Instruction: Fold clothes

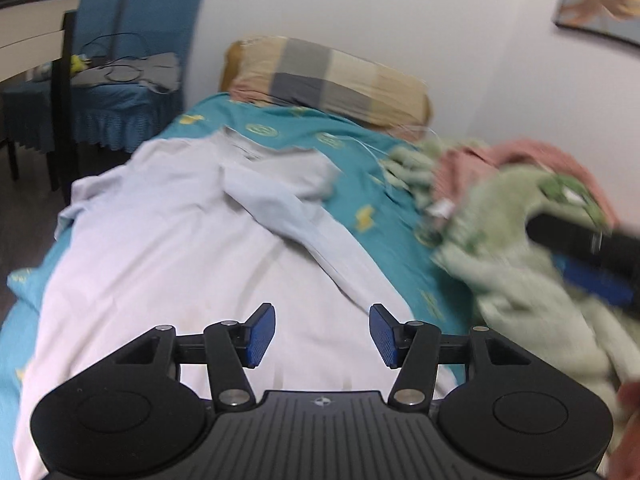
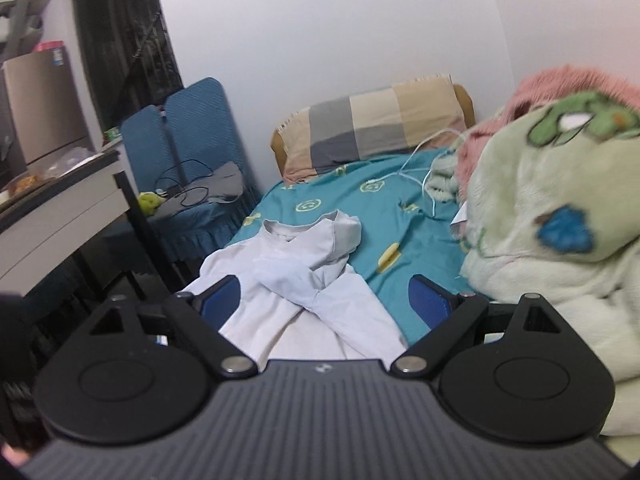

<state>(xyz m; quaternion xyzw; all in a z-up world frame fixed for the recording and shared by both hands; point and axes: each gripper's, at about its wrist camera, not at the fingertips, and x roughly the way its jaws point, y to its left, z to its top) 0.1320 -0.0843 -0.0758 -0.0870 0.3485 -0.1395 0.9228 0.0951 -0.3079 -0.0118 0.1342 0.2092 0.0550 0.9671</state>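
A pale lilac long-sleeved shirt [image 1: 168, 240] lies flat on the teal bed sheet [image 1: 360, 168], collar toward the pillow, with one sleeve [image 1: 316, 236] folded diagonally across its chest. My left gripper [image 1: 322, 334] hovers open just above the shirt's lower part, nothing between its blue pads. The right wrist view shows the same shirt [image 2: 304, 280] with both sleeves crossed over the front; my right gripper [image 2: 326, 300] is open above its lower half. The right gripper's dark finger [image 1: 592, 248] also shows at the right edge of the left wrist view, over the green blanket.
A green fleece blanket [image 2: 536, 248] and a pink one [image 2: 560, 84] are heaped along the bed's right side. A checked pillow [image 2: 376, 128] and a white cable [image 2: 424, 168] lie at the head. Blue chairs [image 2: 188, 152] and a table [image 2: 60, 208] stand left of the bed.
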